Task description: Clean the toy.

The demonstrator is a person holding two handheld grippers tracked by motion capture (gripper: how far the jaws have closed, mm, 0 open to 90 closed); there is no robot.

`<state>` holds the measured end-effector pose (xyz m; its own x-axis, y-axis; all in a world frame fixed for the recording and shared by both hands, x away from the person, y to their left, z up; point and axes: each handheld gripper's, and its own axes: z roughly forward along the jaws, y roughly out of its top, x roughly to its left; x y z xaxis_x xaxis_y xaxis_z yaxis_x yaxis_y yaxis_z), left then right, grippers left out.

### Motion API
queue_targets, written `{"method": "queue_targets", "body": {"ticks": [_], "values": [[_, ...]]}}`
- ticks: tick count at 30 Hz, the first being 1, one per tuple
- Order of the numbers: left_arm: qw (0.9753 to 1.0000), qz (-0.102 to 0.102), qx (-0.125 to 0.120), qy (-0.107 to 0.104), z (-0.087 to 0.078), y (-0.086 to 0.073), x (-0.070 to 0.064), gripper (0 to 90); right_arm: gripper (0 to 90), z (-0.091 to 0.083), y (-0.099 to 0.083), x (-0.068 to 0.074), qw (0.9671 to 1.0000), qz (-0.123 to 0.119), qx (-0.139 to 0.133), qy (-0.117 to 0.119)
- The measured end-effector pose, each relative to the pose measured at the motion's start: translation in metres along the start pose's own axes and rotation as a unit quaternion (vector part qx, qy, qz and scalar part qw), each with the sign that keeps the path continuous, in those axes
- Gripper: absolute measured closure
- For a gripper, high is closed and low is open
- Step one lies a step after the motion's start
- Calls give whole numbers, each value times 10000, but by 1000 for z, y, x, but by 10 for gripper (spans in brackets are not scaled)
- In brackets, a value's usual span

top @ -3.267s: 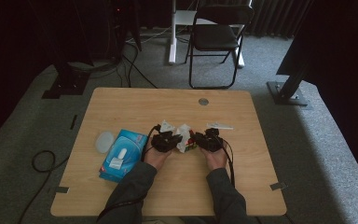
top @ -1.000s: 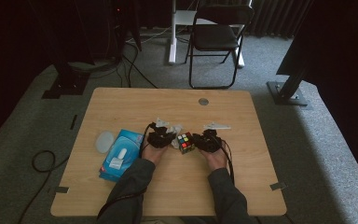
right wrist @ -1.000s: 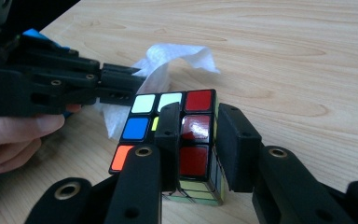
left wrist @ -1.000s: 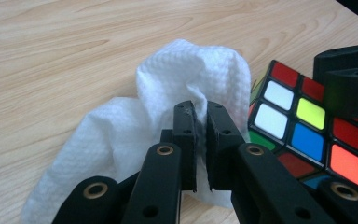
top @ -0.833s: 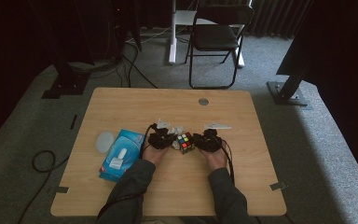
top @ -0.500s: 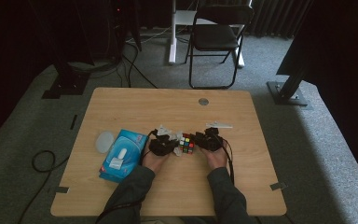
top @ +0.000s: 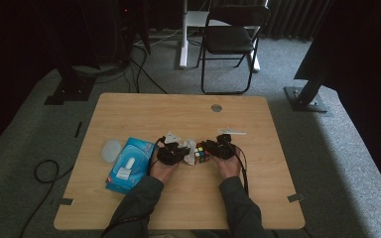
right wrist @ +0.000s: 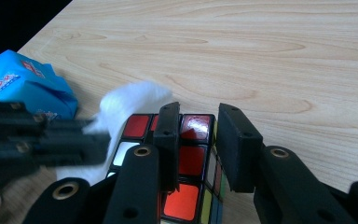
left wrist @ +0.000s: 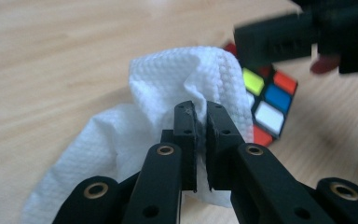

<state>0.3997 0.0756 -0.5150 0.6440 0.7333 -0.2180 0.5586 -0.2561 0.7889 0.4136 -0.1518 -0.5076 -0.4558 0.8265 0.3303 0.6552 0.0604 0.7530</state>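
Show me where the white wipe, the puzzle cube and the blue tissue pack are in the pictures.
white wipe [left wrist: 186, 79]: left gripper view, on the raised fold above the jaws.
puzzle cube [right wrist: 193, 161]: right gripper view, on a red tile of its top face.
blue tissue pack [top: 131, 163]: high view, on the middle of its top.

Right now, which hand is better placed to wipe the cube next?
Probably the left. Its tongs are already shut on the white wipe, right beside the puzzle cube. The right tongs straddle the cube's edge, seemingly steadying it.
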Motion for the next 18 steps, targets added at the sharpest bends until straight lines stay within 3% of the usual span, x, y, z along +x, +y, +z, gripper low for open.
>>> {"method": "queue_targets", "body": {"ticks": [4,9,18], "values": [[9998,-43,-173,-78,-2,6,-1,850,700,0,0,0,10000,6,-12,4],[10000,67,-37,-40,5,7,-6,850,701,0,-1,0,10000,29,-29,-2],[10000,86,1,2,6,8,-6,850,702,0,-1,1,10000,22,-34,-35]]}}
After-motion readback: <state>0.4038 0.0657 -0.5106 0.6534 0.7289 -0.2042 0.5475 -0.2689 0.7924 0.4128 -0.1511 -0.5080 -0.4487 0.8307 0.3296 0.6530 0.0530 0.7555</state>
